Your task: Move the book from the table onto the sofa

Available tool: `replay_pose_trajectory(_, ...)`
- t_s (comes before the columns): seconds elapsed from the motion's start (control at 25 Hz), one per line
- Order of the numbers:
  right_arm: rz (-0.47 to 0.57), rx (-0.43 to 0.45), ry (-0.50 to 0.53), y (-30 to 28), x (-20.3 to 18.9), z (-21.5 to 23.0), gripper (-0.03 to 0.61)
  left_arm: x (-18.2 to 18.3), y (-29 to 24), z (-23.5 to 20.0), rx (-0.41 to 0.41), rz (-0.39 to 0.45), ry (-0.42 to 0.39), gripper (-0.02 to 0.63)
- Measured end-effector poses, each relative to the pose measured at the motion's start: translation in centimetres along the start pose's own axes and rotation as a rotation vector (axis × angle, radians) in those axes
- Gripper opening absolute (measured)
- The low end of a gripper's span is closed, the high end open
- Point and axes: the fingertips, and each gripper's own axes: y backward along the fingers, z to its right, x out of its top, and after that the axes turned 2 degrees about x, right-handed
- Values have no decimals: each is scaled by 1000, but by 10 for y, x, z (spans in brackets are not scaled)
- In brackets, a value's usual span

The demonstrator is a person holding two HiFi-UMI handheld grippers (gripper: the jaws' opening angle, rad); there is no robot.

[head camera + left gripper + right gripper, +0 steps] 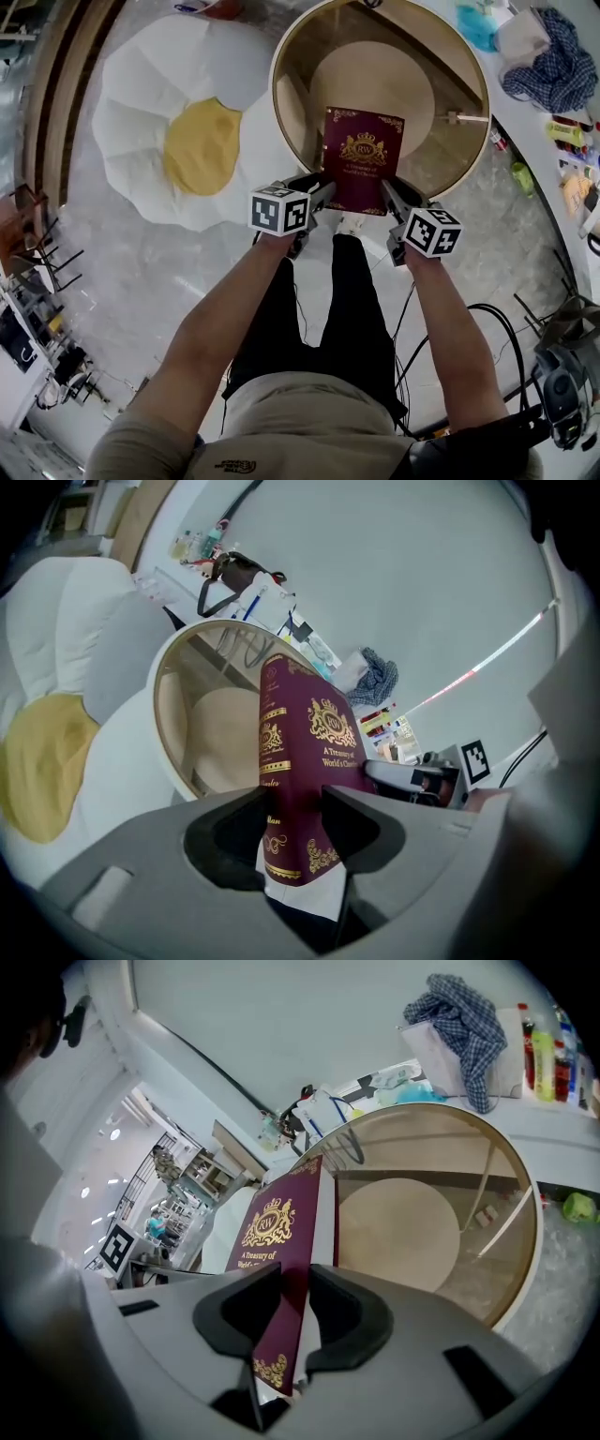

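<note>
Over the near rim of the round counter [276, 89], both forearms stretch forward; the left tongs [319, 197] pinch the book [362, 150] at its spine, the right tongs [389, 195] at its pages.

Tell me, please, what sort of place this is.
Probably a lounge corner in a lab or studio: a fried-egg-shaped sofa beside a round glass table, and a white counter cluttered with bottles and a checked cloth.

The left gripper [322, 194] and right gripper [390, 195] hide the book's [363, 150] near corners; its fine print seems illegible.
</note>
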Motion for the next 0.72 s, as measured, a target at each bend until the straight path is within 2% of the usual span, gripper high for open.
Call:
replay_pose_trajectory(0.2, -34, 34, 47, -17, -6, -22, 104, -4, 22, -19, 33, 52, 31, 184)
replay_pose_trajectory(0.44, -100, 80, 114, -74, -28, -99, 103, -20, 92, -85, 67, 111, 104, 184)
replay_pose_trajectory(0.72, -167, 122, 159, -133, -57, -157, 103, -37, 143, -151, 108, 149, 160, 184)
